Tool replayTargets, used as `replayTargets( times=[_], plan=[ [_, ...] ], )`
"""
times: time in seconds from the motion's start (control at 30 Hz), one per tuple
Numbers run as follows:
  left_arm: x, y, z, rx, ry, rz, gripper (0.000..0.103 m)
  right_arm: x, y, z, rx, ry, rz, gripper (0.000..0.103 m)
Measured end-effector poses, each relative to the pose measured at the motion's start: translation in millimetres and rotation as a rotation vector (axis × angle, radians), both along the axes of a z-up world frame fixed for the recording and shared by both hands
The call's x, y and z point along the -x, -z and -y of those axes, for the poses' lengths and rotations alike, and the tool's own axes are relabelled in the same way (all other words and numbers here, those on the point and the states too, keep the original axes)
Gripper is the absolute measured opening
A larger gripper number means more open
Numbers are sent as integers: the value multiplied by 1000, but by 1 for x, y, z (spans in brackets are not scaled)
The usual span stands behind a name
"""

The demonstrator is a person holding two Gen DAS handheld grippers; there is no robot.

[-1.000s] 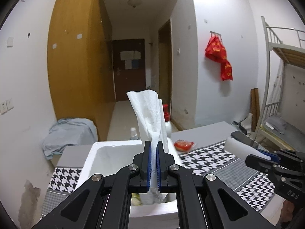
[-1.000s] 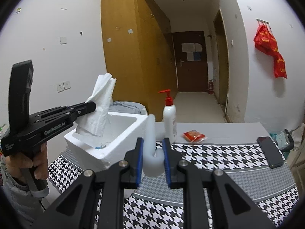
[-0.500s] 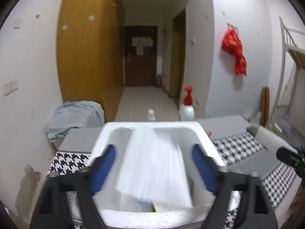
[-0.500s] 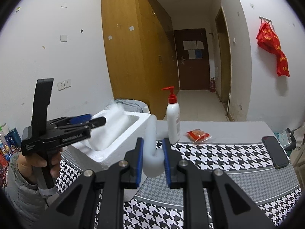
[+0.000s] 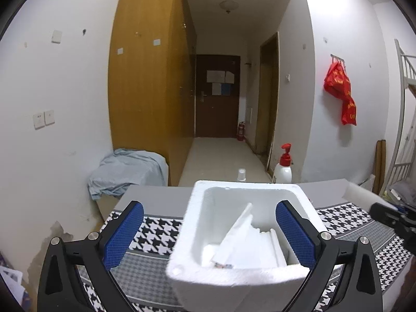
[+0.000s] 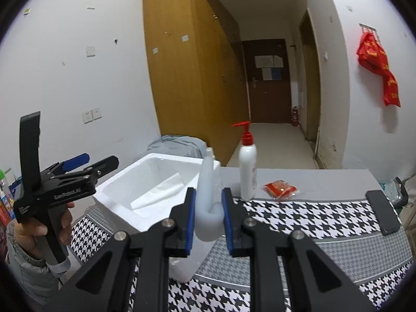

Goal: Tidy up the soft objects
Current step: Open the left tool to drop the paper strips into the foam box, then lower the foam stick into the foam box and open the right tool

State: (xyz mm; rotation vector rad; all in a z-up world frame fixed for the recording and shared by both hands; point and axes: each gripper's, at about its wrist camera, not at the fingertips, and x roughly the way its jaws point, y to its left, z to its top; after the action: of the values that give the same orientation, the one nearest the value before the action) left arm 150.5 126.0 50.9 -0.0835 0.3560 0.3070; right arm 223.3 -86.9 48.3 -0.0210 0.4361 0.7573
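White tissue (image 5: 244,244) lies crumpled inside foam box (image 5: 234,278)

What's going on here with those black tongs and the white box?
A person is tidying soft things into a white foam box on a checked table, using a handheld gripper in each hand. The left gripper is open above the box, where a white tissue lies inside. The right gripper is clamped on a pale rubbery piece beside the box.
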Motion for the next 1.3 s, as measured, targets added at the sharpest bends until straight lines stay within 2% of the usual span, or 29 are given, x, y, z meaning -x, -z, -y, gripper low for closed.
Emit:
replayTargets(
  times=[0.13,0.27,0.53,0.87,1.13,1.17,1.23,1.27,1.3],
  plan=[
    [15,-4,-8,-23,-41,9,102,0,-4,-16,2,-34,3,23],
    [28,-6,-19,11,-52,23,102,-1,-9,-31,-9,-59,0,23],
    [41,0,-33,-32,-120,21,102,3,-13,-63,0,-126,-14,23],
    [58,6,-41,-24,-125,43,102,-3,-9,-94,30,-162,-36,23],
    [58,12,-49,-12,-135,30,102,-12,-5,-113,68,-141,-34,24],
    [59,13,-50,-12,-137,30,102,-14,-3,-115,73,-141,-40,25],
    [60,14,-53,-8,-141,30,102,-16,-1,-118,70,-141,-47,42],
    [61,15,-54,-7,-143,29,102,-16,0,-119,71,-137,-45,56],
    [61,15,-55,-8,-145,28,102,-15,0,-118,69,-139,-43,65]
  ],
)
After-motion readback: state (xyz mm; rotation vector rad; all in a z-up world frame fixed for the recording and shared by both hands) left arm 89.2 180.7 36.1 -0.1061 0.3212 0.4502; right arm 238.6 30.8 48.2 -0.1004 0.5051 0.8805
